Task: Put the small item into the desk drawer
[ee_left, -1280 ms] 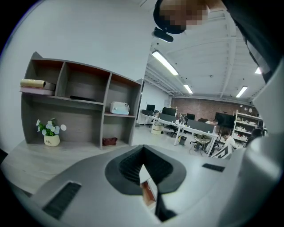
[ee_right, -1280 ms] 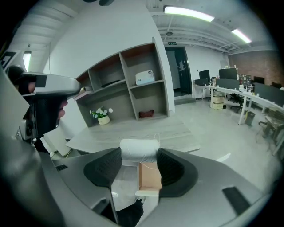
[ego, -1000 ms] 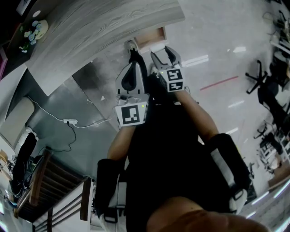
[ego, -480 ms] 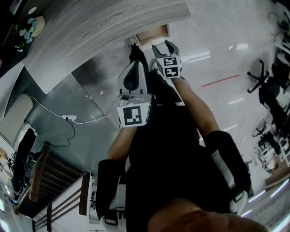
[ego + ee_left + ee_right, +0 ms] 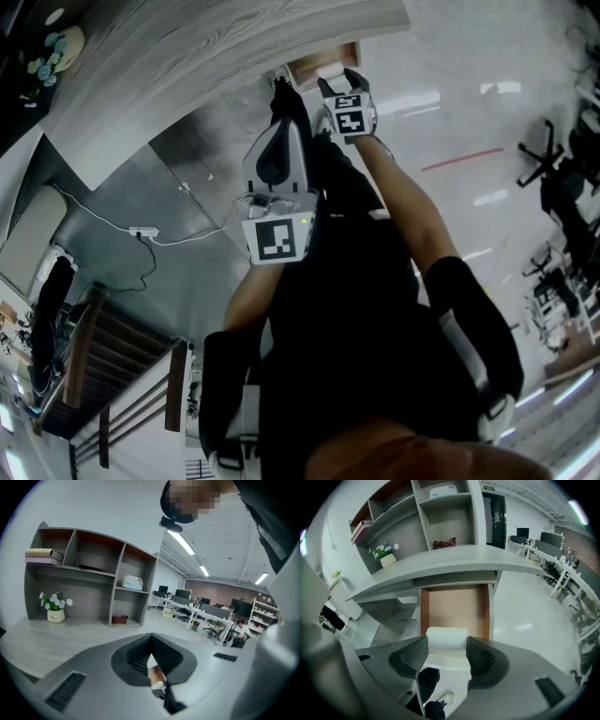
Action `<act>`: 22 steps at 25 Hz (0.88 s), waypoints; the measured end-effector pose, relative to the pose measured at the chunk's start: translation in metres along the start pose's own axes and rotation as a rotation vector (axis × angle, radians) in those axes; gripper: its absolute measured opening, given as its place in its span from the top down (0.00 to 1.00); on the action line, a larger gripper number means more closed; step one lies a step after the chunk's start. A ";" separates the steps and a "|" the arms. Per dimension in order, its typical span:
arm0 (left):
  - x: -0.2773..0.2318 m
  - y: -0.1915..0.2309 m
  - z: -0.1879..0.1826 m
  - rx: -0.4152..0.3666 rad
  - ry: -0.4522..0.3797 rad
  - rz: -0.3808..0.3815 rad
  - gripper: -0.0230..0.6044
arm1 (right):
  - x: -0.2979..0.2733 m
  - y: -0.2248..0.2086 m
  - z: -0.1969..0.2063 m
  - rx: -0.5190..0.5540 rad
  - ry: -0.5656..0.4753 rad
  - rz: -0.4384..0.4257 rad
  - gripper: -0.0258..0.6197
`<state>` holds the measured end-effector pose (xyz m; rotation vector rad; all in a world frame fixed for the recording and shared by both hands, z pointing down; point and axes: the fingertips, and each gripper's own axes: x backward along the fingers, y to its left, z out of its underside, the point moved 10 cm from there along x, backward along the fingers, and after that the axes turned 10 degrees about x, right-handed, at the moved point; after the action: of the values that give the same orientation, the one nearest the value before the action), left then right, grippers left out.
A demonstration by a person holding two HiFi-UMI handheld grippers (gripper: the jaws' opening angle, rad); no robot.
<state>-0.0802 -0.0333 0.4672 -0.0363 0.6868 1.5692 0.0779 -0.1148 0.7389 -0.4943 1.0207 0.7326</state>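
The small item is a white rolled bundle (image 5: 446, 638). My right gripper (image 5: 446, 645) is shut on it, one jaw on each end. It hangs over the near end of the open desk drawer (image 5: 454, 604), whose brown bottom shows bare. In the head view the right gripper (image 5: 341, 79) reaches to the drawer (image 5: 319, 66) under the grey wood desk top (image 5: 187, 56). My left gripper (image 5: 281, 98) is held just left of it, jaws shut with nothing between them (image 5: 151, 638).
A shelf unit (image 5: 440, 513) stands on the desk with books, a flower pot (image 5: 386, 558), a white box and a red object. A cable and power strip (image 5: 145, 232) lie on the floor at left. The person's shoe (image 5: 445, 698) is below the drawer front.
My right gripper has moved forward with the white roll, closer over the drawer. The left gripper has shifted slightly forward too.
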 end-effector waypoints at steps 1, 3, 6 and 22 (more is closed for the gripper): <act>-0.001 0.001 0.001 0.001 0.003 -0.001 0.98 | -0.004 0.000 0.001 0.004 0.008 -0.001 0.57; -0.003 0.001 0.002 0.003 0.007 -0.002 0.98 | -0.010 -0.001 0.003 0.013 0.023 -0.004 0.57; -0.008 0.003 0.003 0.010 0.012 -0.007 0.98 | -0.021 -0.001 0.006 0.027 0.049 -0.010 0.57; -0.023 0.013 0.012 0.025 0.050 -0.019 0.98 | -0.067 -0.002 0.024 0.007 0.199 -0.026 0.57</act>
<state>-0.0849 -0.0483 0.4918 -0.0634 0.7430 1.5457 0.0718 -0.1208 0.8095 -0.5821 1.1995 0.6659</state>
